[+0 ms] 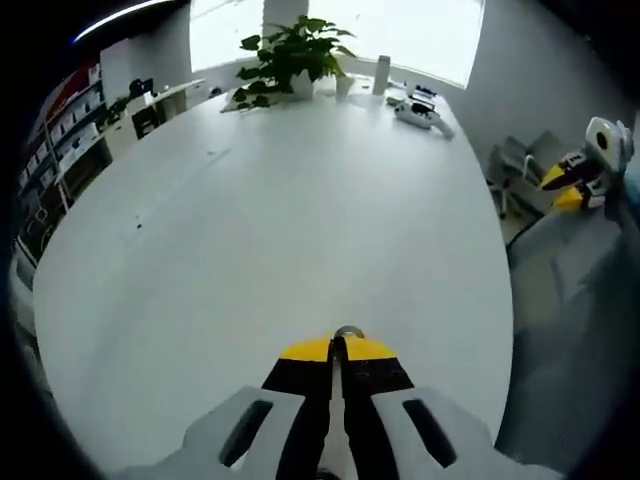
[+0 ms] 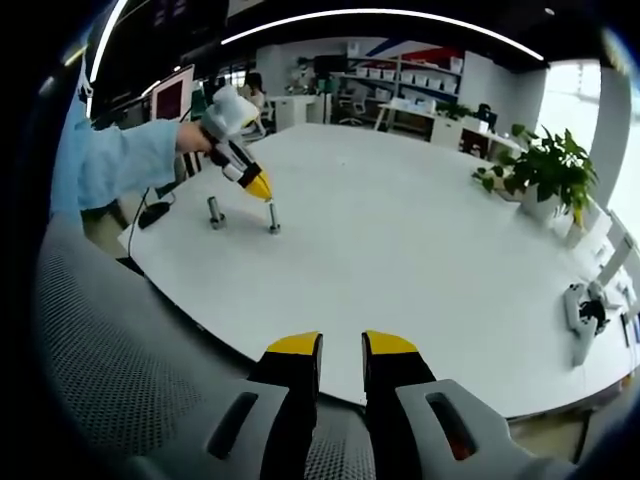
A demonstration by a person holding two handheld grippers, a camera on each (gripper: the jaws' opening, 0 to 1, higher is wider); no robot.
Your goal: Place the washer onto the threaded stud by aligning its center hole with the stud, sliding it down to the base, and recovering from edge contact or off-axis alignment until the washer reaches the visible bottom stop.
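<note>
Meanwhile, left tongs (image 1: pixel 338 345), pinching the washer (image 1: pixel 348 331), hover over the stud (image 2: pixel 273 219) at upper left for alignment; right tongs (image 2: pixel 341 345) gape empty.

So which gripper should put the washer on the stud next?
Probably the left gripper. Its jaws are shut on the washer, and the right gripper view shows it right above a stud. The right gripper is open, empty and off the table.

Bright, evenly lit office, soft in detail with strong fisheye bending.
Daylight blows out the wide window (image 1: pixel 340 30) behind the leafy green potted plant (image 1: pixel 290 55); a curved white ceiling light strip (image 2: pixel 380 15) glares overhead; the smooth white oval table (image 1: pixel 300 230) carries only faint shadows; edges blur.
</note>
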